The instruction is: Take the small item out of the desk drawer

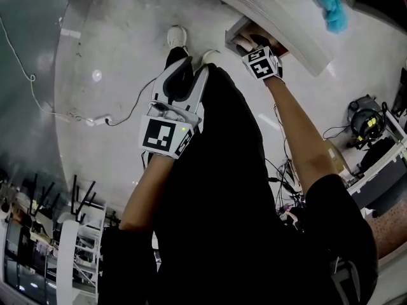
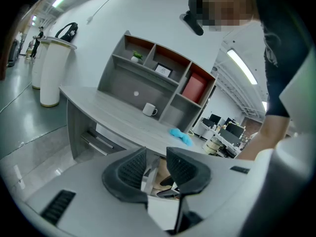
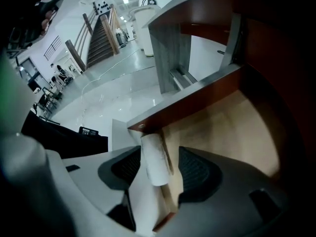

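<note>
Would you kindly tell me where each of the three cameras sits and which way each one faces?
Head view: on the person's head, looking steeply down; the left gripper, the right gripper at the drawer and the torso show.
Left gripper view: on the left gripper, facing the desk; its open, empty jaws and a forearm show.
Right gripper view: on the right gripper, facing into the drawer; its open jaws flank a white roll.
Shared: blue cloth, head and left gripper views.

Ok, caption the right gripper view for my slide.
Right gripper inside the open desk drawer, jaws apart around a small white roll.
</note>
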